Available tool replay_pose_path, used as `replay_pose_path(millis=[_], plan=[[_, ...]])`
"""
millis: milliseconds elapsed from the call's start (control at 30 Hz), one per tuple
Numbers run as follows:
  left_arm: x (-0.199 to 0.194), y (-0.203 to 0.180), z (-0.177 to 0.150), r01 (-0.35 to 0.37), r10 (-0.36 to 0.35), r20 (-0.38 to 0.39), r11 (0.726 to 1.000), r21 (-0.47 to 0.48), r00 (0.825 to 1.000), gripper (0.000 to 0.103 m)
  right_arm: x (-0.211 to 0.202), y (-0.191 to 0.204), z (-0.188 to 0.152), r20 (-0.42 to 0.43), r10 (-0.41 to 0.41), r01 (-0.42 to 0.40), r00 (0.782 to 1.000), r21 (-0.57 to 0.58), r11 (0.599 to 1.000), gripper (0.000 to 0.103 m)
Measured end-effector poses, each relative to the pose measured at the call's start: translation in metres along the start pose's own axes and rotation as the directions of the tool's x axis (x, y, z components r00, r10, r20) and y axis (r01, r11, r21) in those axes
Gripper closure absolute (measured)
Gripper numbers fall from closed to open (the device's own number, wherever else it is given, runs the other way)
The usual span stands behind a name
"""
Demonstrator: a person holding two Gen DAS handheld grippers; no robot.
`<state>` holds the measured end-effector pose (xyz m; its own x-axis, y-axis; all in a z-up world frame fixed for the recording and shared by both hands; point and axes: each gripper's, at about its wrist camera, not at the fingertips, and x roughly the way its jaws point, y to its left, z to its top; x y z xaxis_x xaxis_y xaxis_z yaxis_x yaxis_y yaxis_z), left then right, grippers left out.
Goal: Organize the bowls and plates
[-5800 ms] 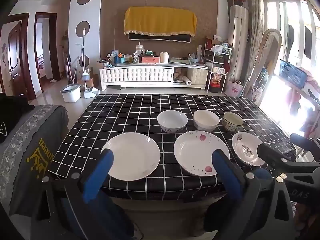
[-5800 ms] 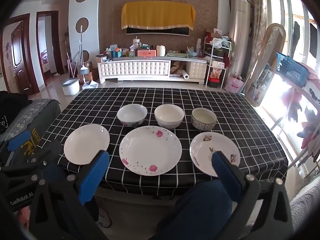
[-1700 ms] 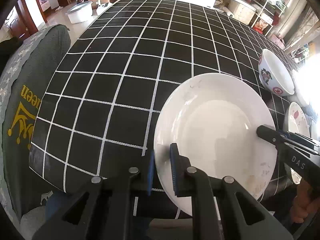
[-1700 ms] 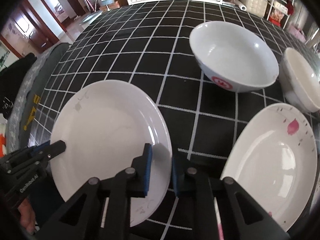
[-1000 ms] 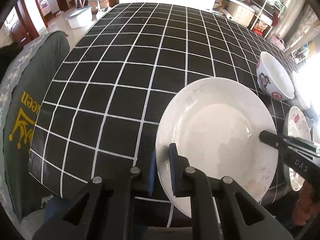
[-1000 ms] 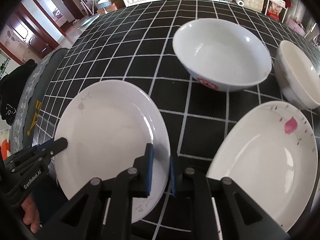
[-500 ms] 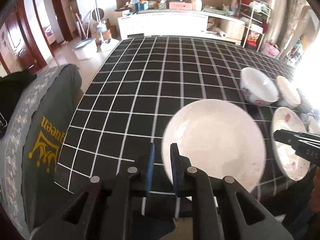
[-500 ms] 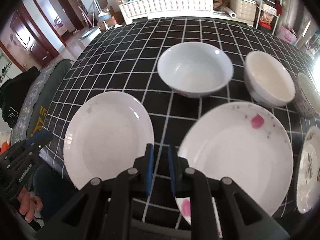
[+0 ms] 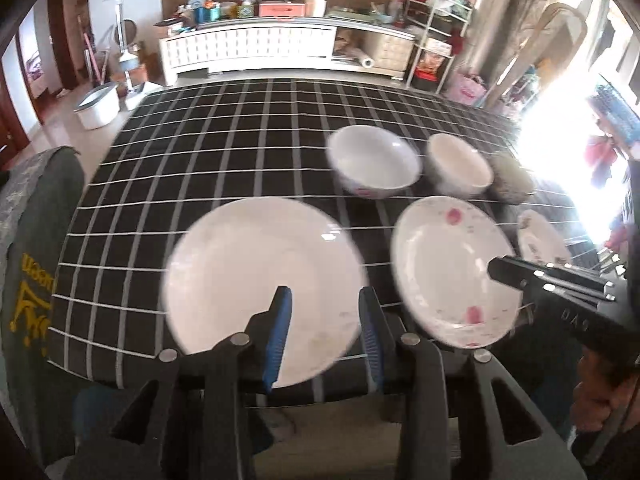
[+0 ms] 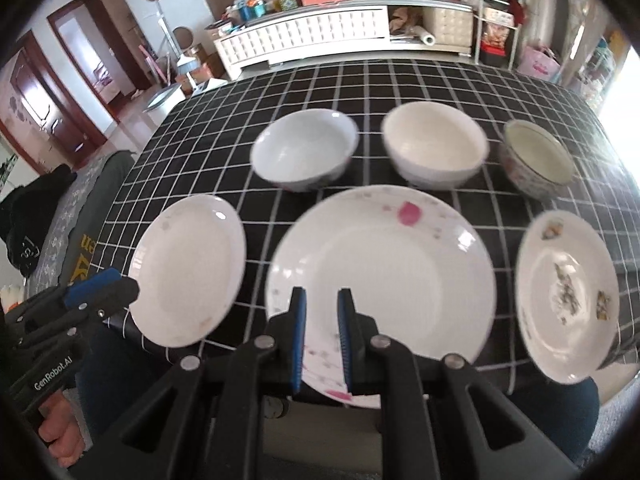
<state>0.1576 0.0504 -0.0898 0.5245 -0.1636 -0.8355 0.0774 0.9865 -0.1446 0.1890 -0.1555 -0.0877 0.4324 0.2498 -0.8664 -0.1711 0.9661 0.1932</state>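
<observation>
A plain white plate (image 9: 264,280) (image 10: 188,272) lies at the table's near left edge. My left gripper (image 9: 324,332) is open and empty just above its near rim. A pink-flowered plate (image 9: 452,268) (image 10: 380,280) lies beside it. My right gripper (image 10: 322,336) is partly open and empty over that plate's near rim. A small patterned plate (image 10: 568,292) lies to the right. Behind them stand three bowls: a white one (image 10: 304,152), a cream one (image 10: 434,148) and a patterned one (image 10: 536,160).
The table wears a black cloth with white checks (image 9: 224,148). A grey chair back (image 9: 36,240) stands at the table's left. A white cabinet (image 10: 320,40) stands beyond the table.
Both grippers let go of the plain white plate, opened and pulled back. The right gripper moved right to the flowered plate.
</observation>
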Motion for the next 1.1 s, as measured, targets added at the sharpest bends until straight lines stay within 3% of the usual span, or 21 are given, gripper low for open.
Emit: replay_pose_path(millis=[133, 200, 300, 467, 1000, 1100], plan=[[0.006, -0.029, 0.005, 0.009, -0.009, -0.015, 0.999, 0.032, 1.000, 0.071, -0.011, -0.020, -0.005, 0.020, -0.025, 0.025, 0.999, 0.022, 0.999, 0.082], [0.012, -0.045, 0.008, -0.009, 0.010, -0.013, 0.998, 0.058, 1.000, 0.071, -0.017, -0.028, -0.005, 0.034, -0.045, 0.044, 0.998, 0.026, 0.999, 0.068], [0.023, -0.057, 0.014, 0.003, 0.000, -0.038, 0.997, 0.071, 0.999, 0.071, -0.022, -0.044, -0.005, 0.054, -0.060, 0.058, 0.997, 0.041, 0.997, 0.060], [0.045, -0.064, 0.023, 0.050, -0.047, -0.081, 0.998, 0.043, 0.996, 0.071, -0.021, -0.070, -0.003, 0.054, -0.076, 0.072, 0.996, 0.068, 0.995, 0.059], [0.107, -0.064, 0.032, 0.019, -0.012, -0.176, 0.999, 0.041, 0.984, 0.071, 0.020, -0.115, 0.002, -0.022, -0.063, 0.065, 0.998, 0.097, 0.993, 0.059], [0.116, -0.063, 0.032, 0.021, -0.012, -0.198, 0.999, 0.044, 0.980, 0.079, 0.029, -0.114, 0.003, -0.040, -0.079, 0.082, 0.996, 0.088, 0.993, 0.061]])
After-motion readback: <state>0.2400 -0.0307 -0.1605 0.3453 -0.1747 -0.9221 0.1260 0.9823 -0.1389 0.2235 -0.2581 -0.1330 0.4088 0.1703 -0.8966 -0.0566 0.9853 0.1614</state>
